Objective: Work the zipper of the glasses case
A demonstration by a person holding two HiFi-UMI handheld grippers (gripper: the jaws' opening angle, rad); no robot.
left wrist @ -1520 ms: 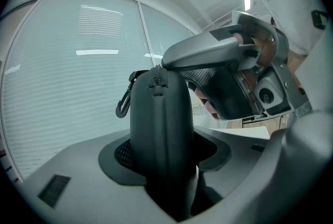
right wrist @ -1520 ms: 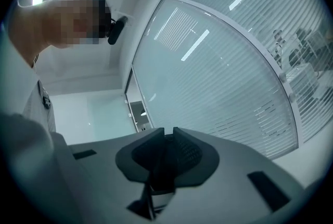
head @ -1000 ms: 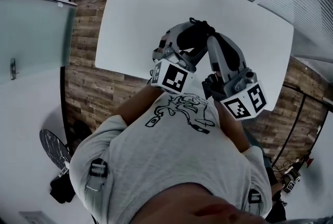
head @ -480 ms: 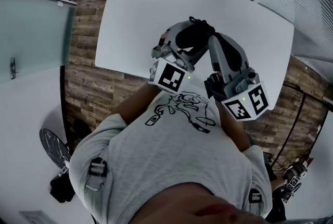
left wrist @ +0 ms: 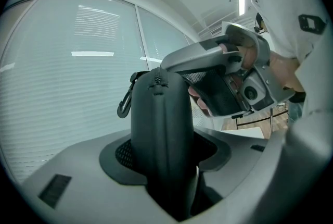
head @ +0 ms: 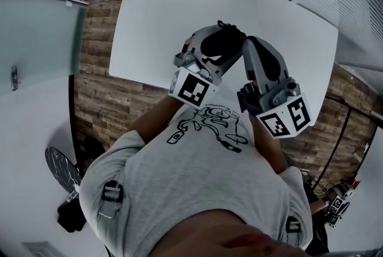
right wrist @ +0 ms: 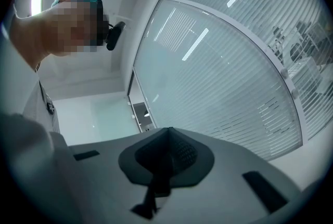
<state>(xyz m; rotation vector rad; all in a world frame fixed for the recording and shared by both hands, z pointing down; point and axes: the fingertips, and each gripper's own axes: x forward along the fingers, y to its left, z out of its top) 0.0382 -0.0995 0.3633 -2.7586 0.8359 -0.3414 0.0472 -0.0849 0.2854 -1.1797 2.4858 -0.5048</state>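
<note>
Black hard-shell glasses case (left wrist: 158, 124): held aloft over the near edge of the white rectangular surface (head: 149, 17), clamped between the left tongs (left wrist: 165, 160). Right tongs (right wrist: 165, 158) are closed together, pinched on a thin black zipper pull (right wrist: 150, 197).

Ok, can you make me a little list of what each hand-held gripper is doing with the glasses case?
Left hand-held gripper: shut on the dark glasses case, which sticks out from between its jaws
Right hand-held gripper: shut on a thin dark tab, probably the zipper pull, at the case's far end
Clip: hangs off the case's far end
Table: white, below both grippers
</note>
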